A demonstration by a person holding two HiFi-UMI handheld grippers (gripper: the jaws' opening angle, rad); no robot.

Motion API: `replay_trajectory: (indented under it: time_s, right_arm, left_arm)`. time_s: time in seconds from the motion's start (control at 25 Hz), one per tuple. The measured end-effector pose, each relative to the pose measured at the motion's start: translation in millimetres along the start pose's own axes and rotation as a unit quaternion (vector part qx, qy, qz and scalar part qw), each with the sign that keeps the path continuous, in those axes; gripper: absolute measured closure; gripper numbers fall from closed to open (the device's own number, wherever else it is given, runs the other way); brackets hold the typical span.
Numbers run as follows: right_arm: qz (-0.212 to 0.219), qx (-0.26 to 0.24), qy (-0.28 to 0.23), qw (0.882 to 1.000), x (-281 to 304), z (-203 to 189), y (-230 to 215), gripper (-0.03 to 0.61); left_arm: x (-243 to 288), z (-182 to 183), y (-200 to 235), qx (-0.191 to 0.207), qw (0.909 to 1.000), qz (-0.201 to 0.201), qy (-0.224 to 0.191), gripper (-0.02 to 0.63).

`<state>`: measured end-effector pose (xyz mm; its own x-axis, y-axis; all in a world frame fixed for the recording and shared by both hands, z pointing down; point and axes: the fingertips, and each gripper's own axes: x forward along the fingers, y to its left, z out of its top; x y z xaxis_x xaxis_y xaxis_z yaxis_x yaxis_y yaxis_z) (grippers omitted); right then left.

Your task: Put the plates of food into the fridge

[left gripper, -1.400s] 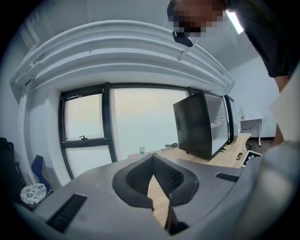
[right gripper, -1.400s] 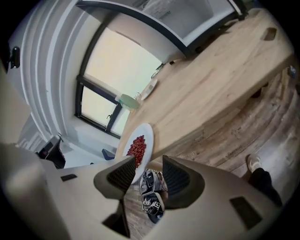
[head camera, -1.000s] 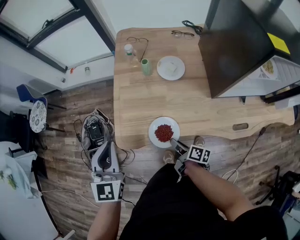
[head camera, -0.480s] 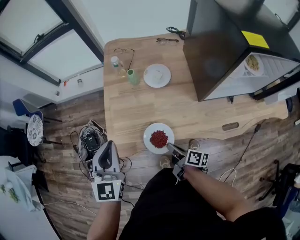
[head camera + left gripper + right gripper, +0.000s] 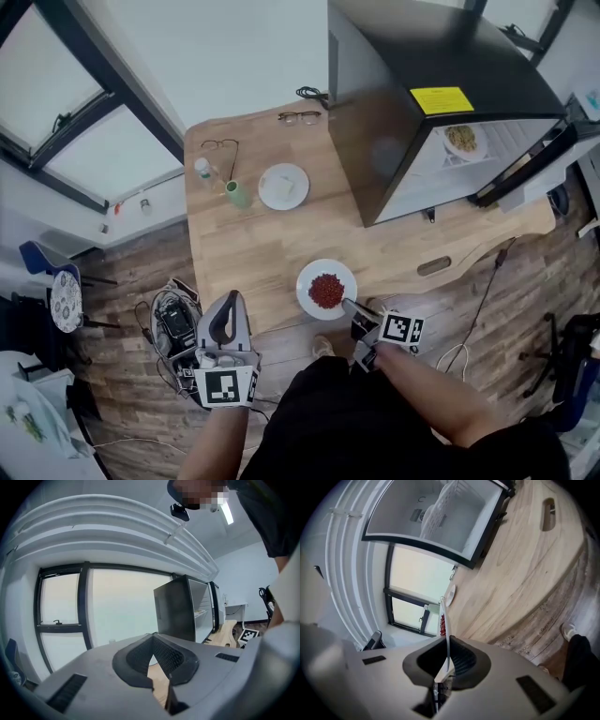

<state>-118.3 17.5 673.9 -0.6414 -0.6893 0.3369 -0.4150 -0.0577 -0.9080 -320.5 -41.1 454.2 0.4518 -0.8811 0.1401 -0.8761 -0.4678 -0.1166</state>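
Round white plate (image 5: 326, 289), red granular heap, at near edge of wood-grain desk (image 5: 262, 234); right hand-held gripper (image 5: 348, 306) clamps its thin rim, left hand-held gripper (image 5: 230, 300) closed, empty.

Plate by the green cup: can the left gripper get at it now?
Probably yes: the left gripper holds nothing, jaws together, and bare tabletop lies between it and the plate; only the green cup stands close beside it.

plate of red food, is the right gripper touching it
Touching. The right gripper view shows the right gripper shut on the plate, whose thin white rim stands edge-on in its grip.
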Motion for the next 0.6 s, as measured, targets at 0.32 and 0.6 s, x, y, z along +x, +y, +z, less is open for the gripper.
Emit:
replay_trajectory:
  time_s: [0.32, 0.6]
  right_arm:
    - [-0.009, 0.008, -0.059, 0.998, -41.9, 58.0, -6.4, 0.546]
    - [-0.014, 0.015, -0.094, 0.995, -80.2, 105.4, -16.1, 0.546]
  left_arm:
    - [40.0, 28.4, -33.5, 0.006, 0.9990, -0.037, -0.025, 0.609]
    - [72.3, 48.5, -66.8, 0.009, 0.9977, -0.058, -0.036, 0.609]
